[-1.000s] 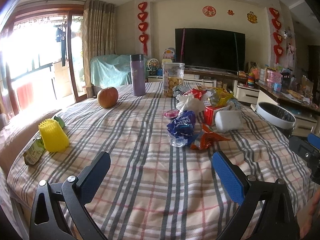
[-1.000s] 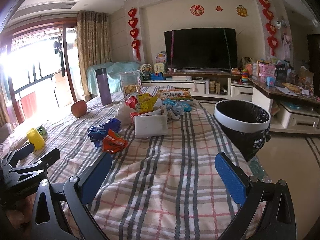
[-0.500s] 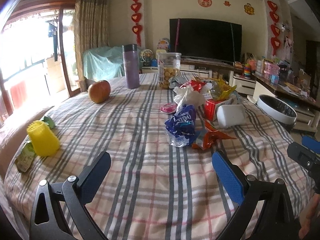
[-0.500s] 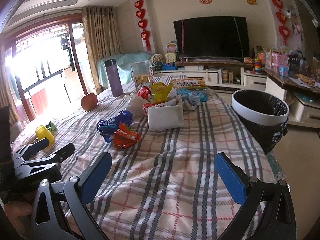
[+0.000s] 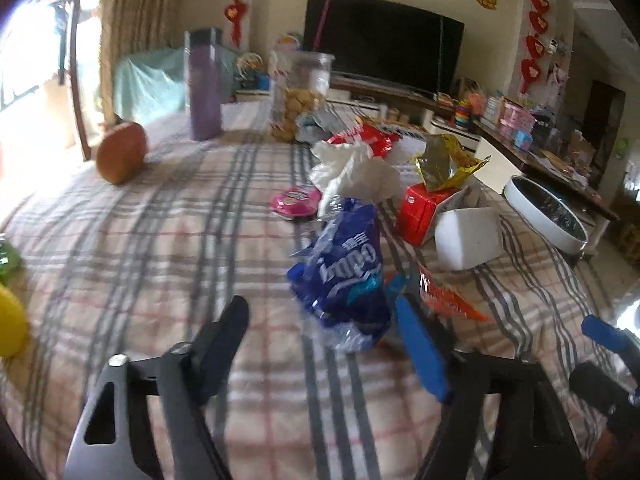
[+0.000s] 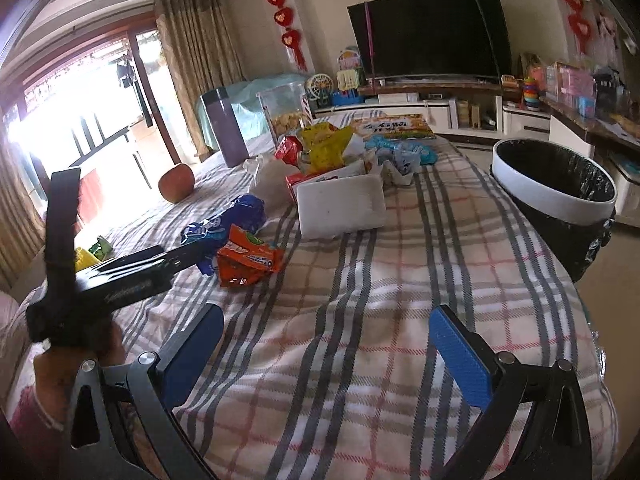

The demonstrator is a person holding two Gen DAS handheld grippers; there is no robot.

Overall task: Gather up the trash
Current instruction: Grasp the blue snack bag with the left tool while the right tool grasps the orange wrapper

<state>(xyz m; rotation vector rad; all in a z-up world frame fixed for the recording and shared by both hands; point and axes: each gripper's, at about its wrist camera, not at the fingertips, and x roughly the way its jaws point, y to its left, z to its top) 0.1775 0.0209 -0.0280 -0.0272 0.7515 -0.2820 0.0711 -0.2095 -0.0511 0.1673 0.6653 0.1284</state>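
A table under a plaid cloth is filling both views, and everything here is placed against the blue wrapper lying crumpled near its middle. Off the table's far edge from the wrapper, a white-rimmed bin with a black liner is standing on the floor. Behind the wrapper a purple flask and a clear jar of biscuits are standing upright, with an apple off to the window side. Just beyond the wrapper a white box is sitting among a red carton and loose bags. An orange packet is lying against the wrapper. The left gripper has just been closing its jaws, which are standing partly apart around the wrapper's near end; whether the pads are pressing it is unclear. The right gripper is hovering over bare cloth, jaws wide apart and holding nothing.
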